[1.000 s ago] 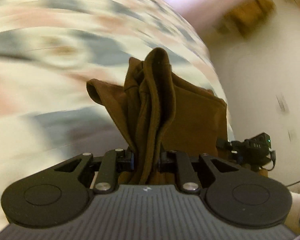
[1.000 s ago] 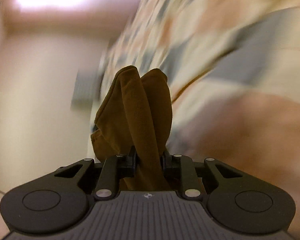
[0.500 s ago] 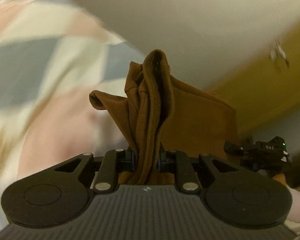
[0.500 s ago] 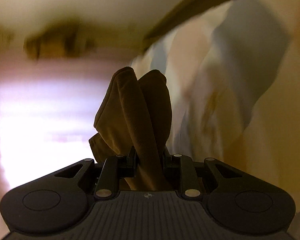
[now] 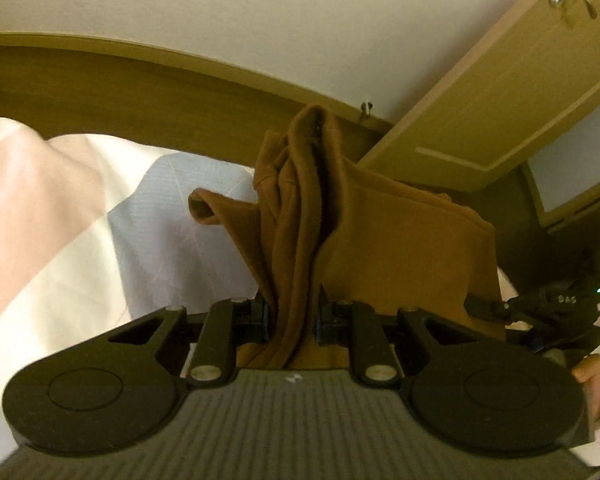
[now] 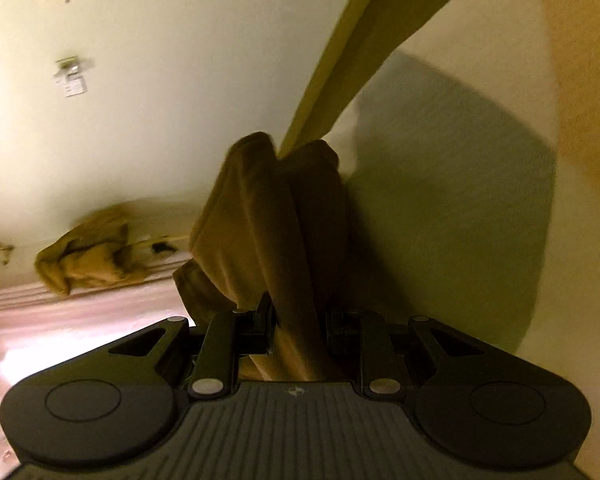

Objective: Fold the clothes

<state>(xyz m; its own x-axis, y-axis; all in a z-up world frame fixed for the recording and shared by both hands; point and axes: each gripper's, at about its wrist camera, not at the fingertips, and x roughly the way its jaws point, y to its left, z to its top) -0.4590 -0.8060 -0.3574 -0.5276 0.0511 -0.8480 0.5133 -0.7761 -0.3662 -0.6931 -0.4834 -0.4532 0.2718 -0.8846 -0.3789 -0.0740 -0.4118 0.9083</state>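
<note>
A brown garment (image 5: 404, 248) hangs in the air, stretched between both grippers. My left gripper (image 5: 293, 316) is shut on a bunched fold of it, which rises between the jaws. A flat panel of the cloth spreads to the right toward the other gripper, seen as a black device (image 5: 540, 308) at the right edge. In the right wrist view my right gripper (image 6: 300, 332) is shut on another thick fold of the brown garment (image 6: 276, 216), tilted up toward the wall. Most of the garment's lower part is hidden.
A checked bed cover (image 5: 60, 216) in pink, white and pale blue lies lower left, with a wooden headboard (image 5: 140, 92) behind it. A door (image 5: 512, 92) with a handle stands at the right. A crumpled tan cloth (image 6: 88, 256) lies by a ledge at the wall. A hand (image 5: 592, 384) shows at the right edge.
Both grippers have swung upward with the garment still held; the views went from the bed cover to the headboard, wall and door. The motion blur has gone.
</note>
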